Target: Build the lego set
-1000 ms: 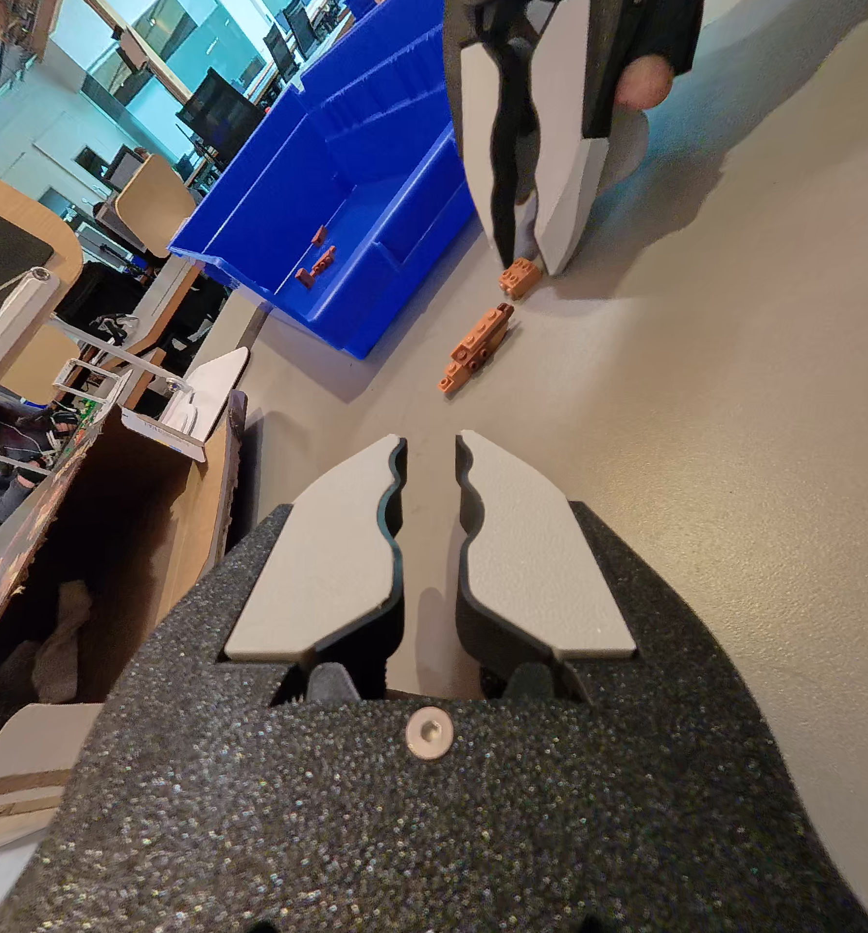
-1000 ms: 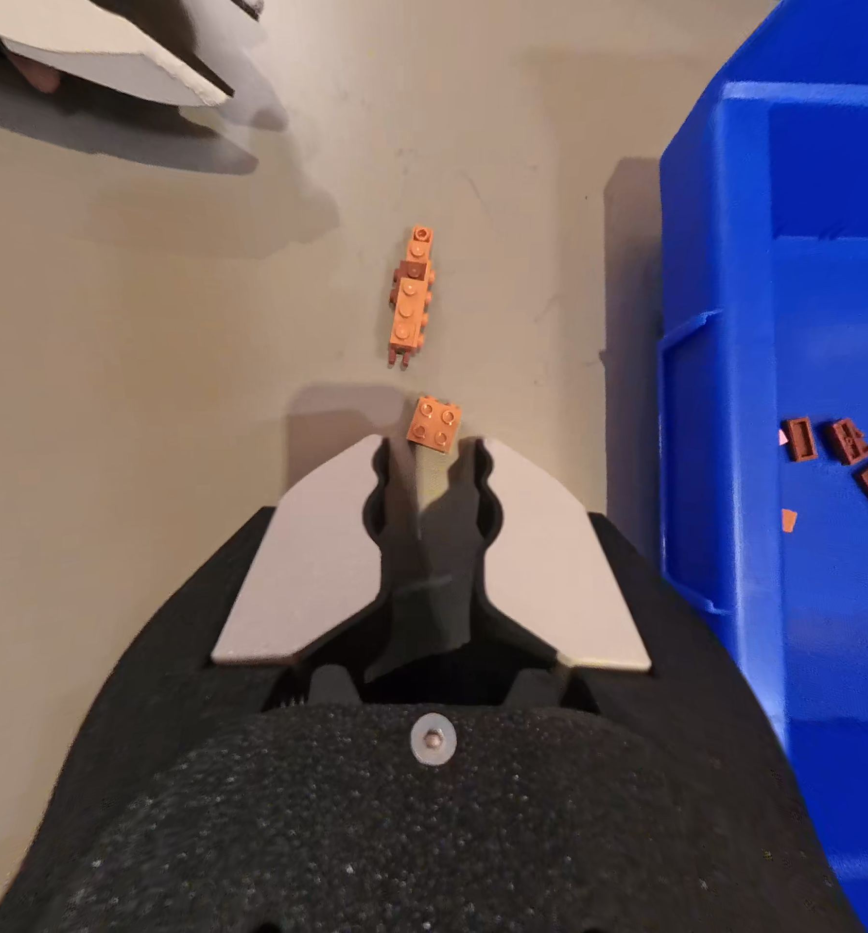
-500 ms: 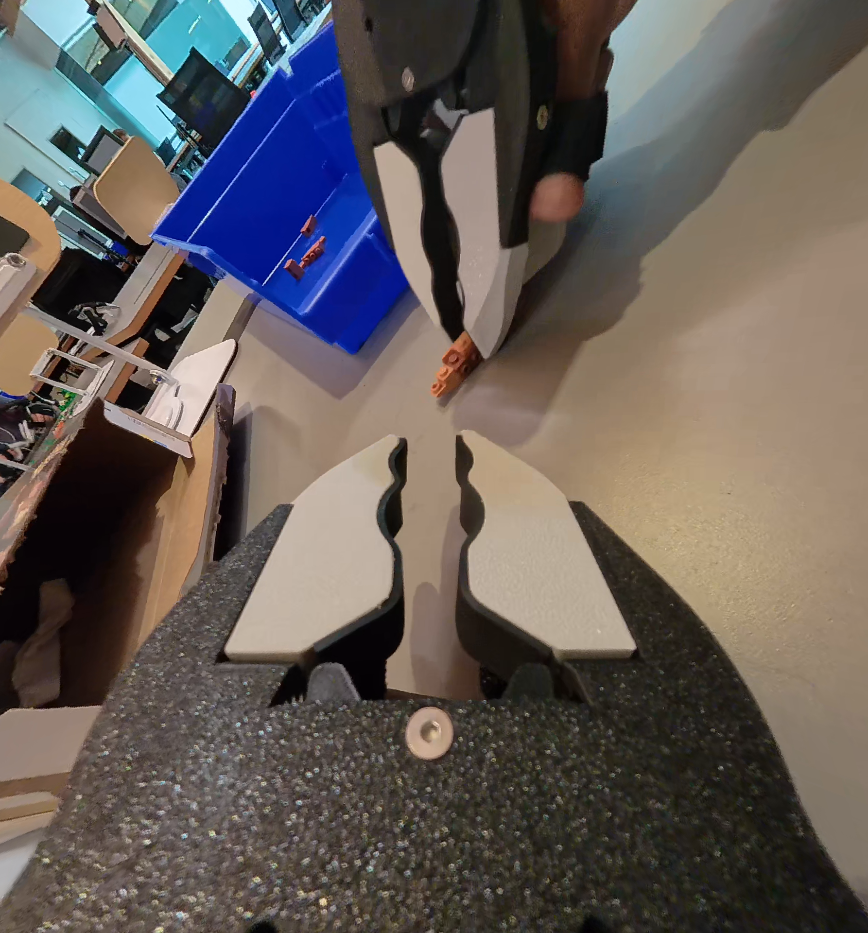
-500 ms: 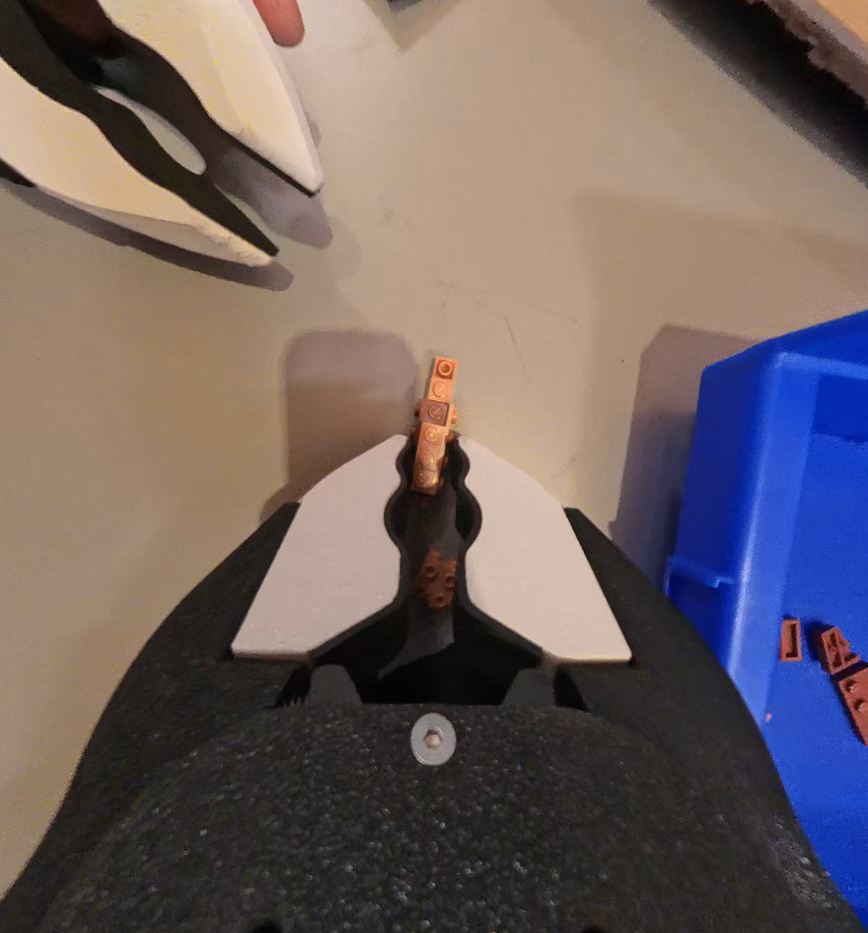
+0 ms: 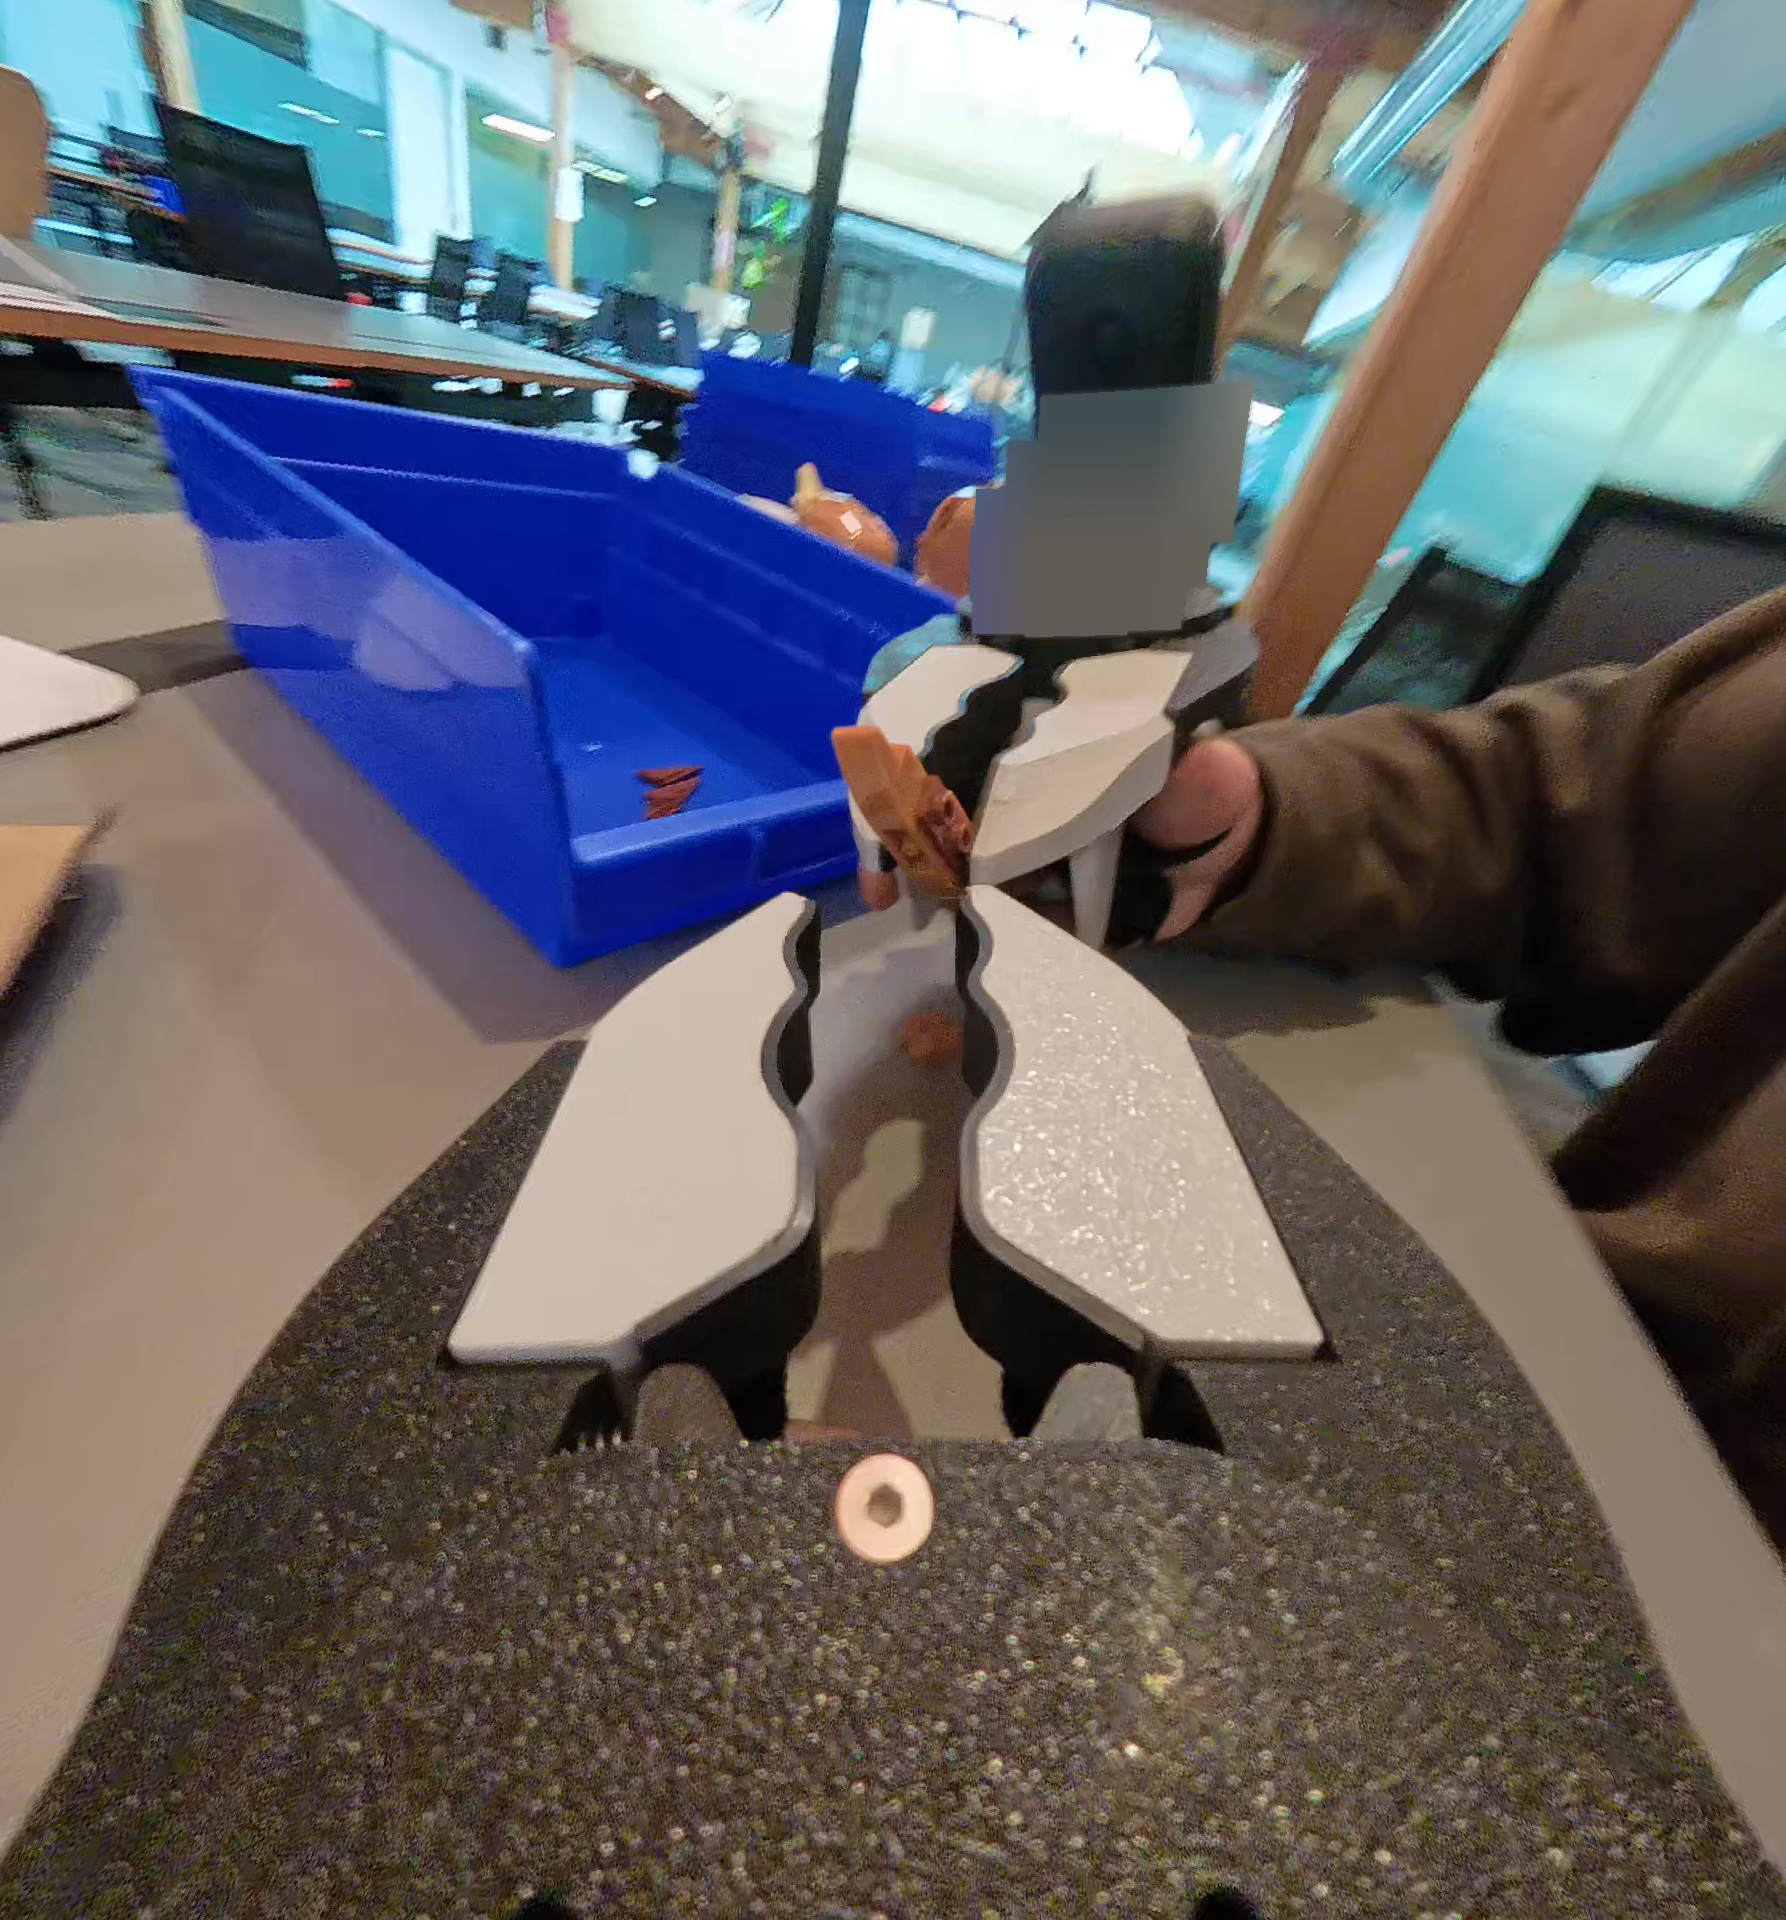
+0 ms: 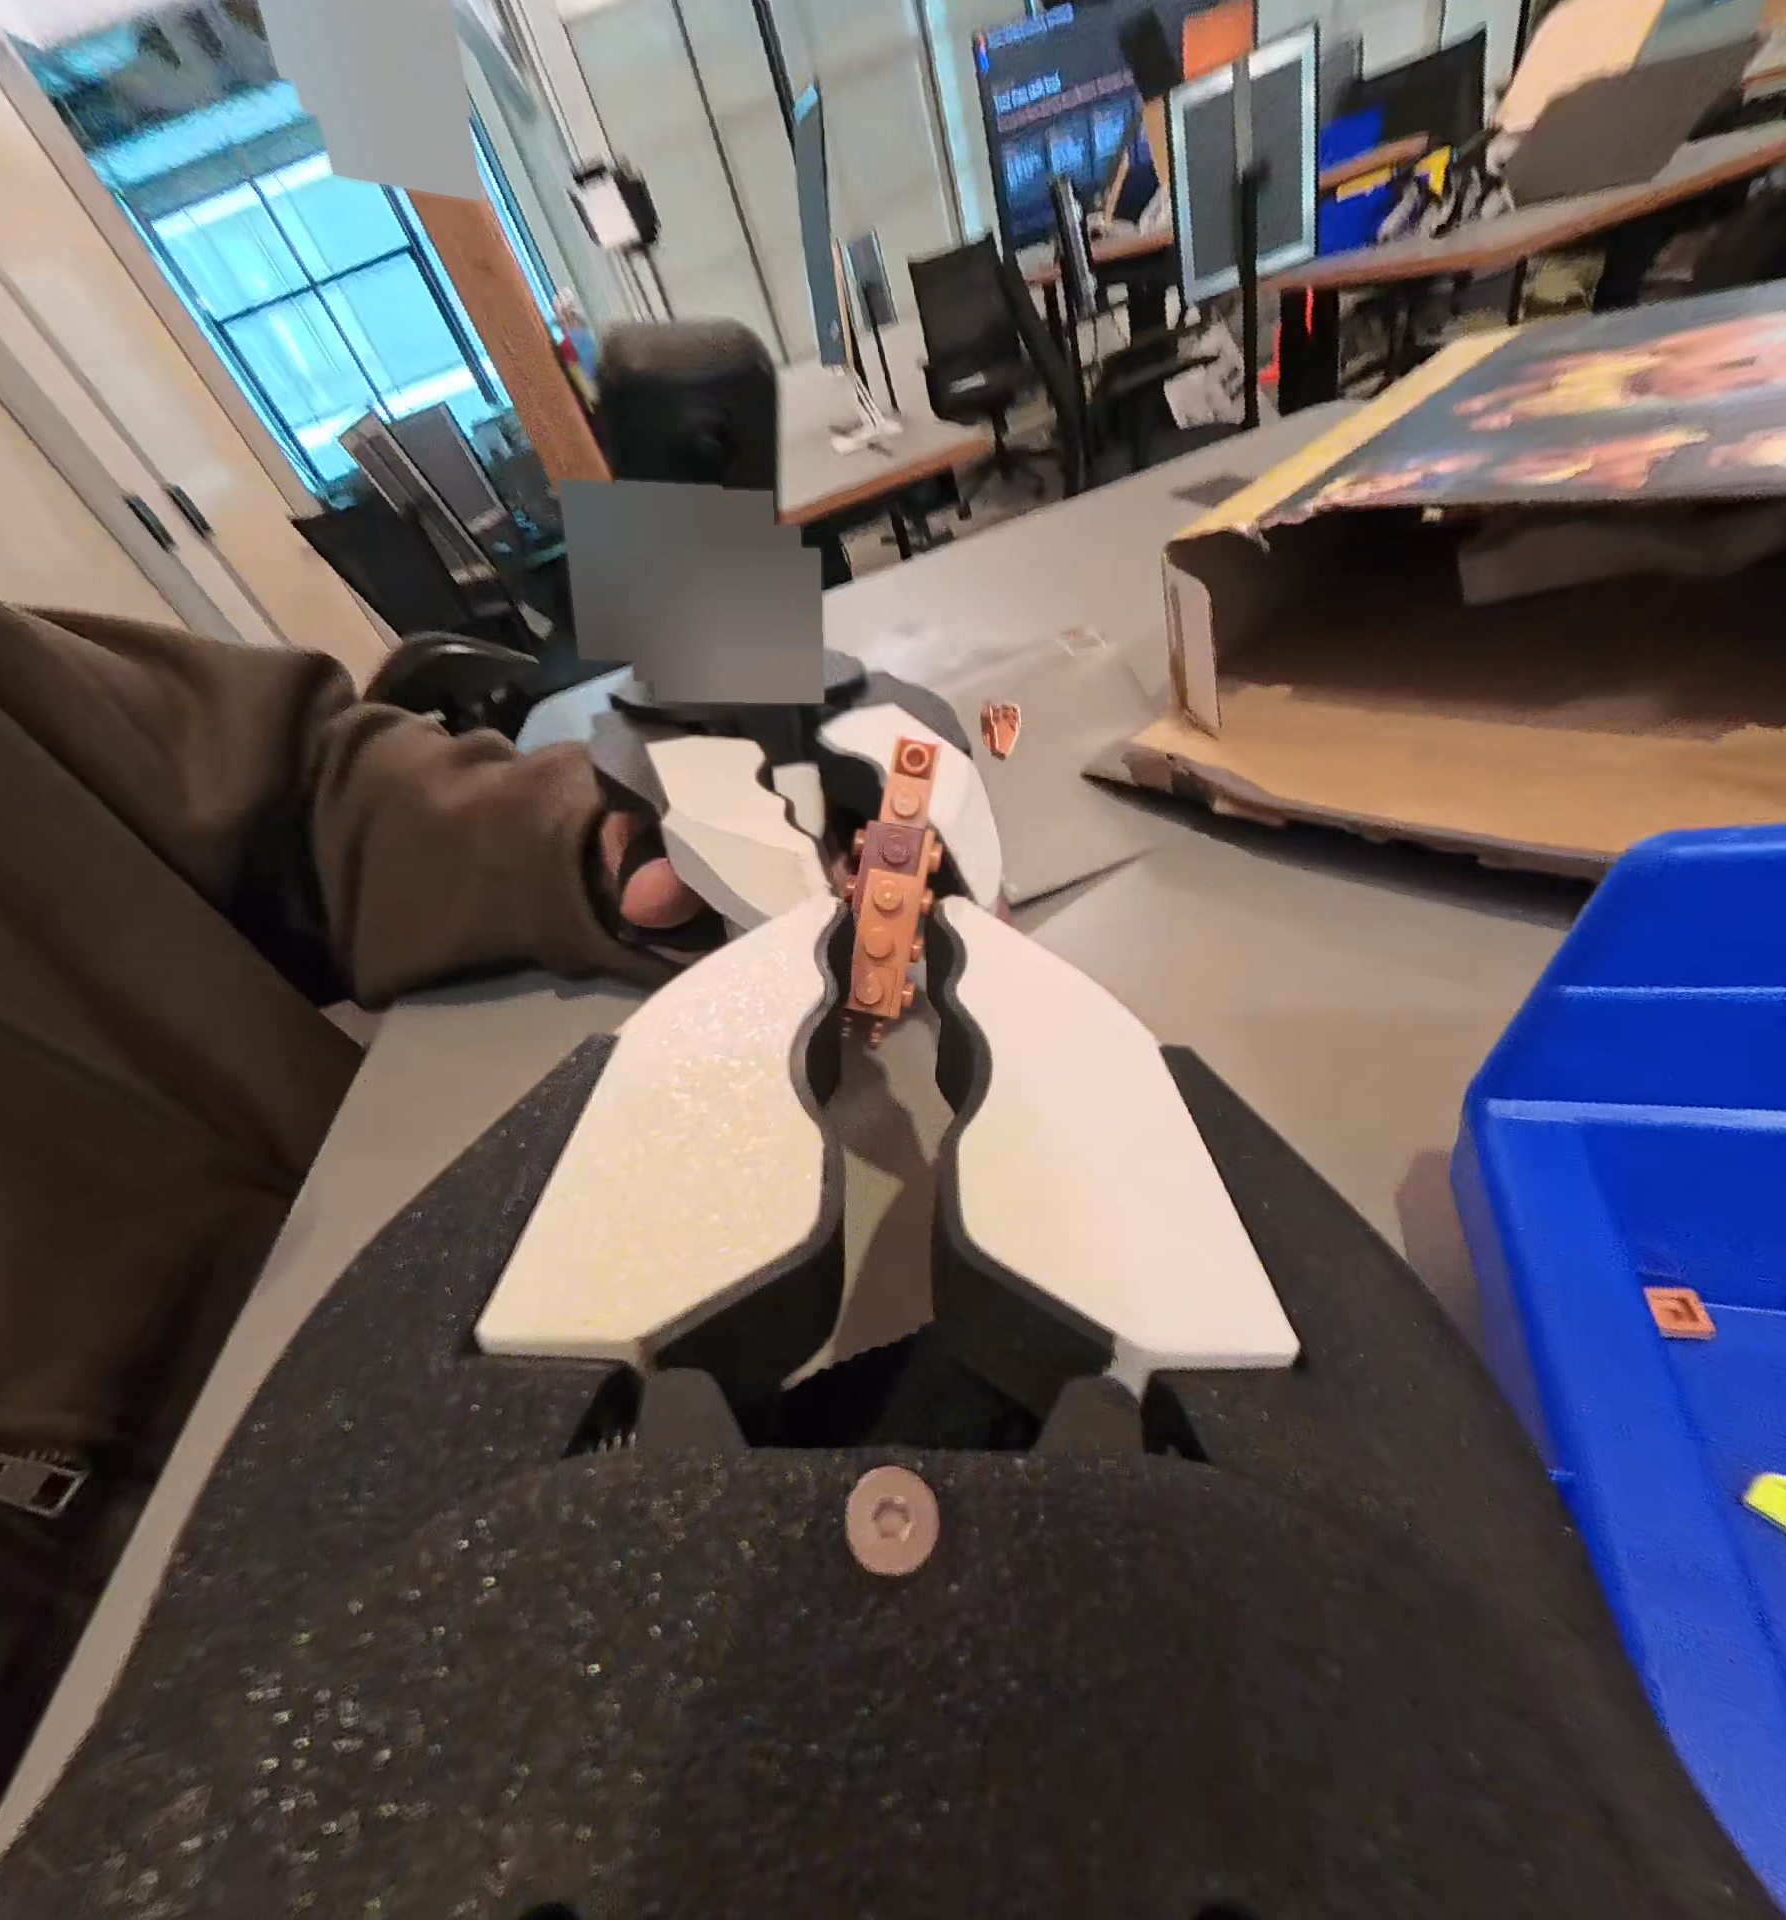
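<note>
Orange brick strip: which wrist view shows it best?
Right wrist view. The orange brick strip sits centred, studs toward the camera, between the right gripper fingertips, which are closed on it. The left wrist view shows it blurred and edge-on, at the far gripper's tips.

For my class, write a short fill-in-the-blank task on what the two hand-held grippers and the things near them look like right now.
1. The right gripper is shut on a long orange ____ piece made of studded bricks.
2. The left gripper holds ____, its fingers apart.
3. The bin on the grey table is coloured ____.
4. Beyond the grippers in the right wrist view lies an open ____ box.

Missing words: toy brick; nothing; blue; cardboard
</note>
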A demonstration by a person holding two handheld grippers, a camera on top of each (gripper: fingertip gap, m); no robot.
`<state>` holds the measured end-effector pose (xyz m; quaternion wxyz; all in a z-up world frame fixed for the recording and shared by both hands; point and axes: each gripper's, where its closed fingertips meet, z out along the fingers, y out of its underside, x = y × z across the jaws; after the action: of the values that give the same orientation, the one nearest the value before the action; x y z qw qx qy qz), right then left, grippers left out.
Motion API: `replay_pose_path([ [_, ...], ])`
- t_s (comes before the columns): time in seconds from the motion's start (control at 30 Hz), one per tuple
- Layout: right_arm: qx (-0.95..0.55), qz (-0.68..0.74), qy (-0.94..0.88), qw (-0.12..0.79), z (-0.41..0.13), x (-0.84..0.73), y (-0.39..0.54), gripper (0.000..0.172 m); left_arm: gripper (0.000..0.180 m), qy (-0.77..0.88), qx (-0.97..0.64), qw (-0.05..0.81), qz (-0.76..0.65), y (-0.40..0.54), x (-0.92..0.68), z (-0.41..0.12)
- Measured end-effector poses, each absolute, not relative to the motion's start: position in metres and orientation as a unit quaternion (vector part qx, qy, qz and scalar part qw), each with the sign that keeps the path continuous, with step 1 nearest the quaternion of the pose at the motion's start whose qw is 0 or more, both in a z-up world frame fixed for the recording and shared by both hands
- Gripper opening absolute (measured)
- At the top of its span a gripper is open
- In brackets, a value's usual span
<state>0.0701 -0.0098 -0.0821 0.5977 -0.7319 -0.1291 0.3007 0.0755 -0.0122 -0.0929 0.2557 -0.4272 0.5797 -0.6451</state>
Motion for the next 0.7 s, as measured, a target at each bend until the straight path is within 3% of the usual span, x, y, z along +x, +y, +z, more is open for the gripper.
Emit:
replay_pose_path([
  [0.2, -0.707, 0.322, -0.149, 0.612, -0.076, 0.065, -0.021, 0.013, 0.026, 0.523, -0.381, 0.206, -0.734, -0.030, 0.066, -0.072],
  [0.7, -0.678, 0.328, -0.183, 0.632, -0.072, 0.039, -0.027, 0.013, 0.012, 0.495, -0.362, 0.209, -0.762, -0.033, 0.048, -0.063],
])
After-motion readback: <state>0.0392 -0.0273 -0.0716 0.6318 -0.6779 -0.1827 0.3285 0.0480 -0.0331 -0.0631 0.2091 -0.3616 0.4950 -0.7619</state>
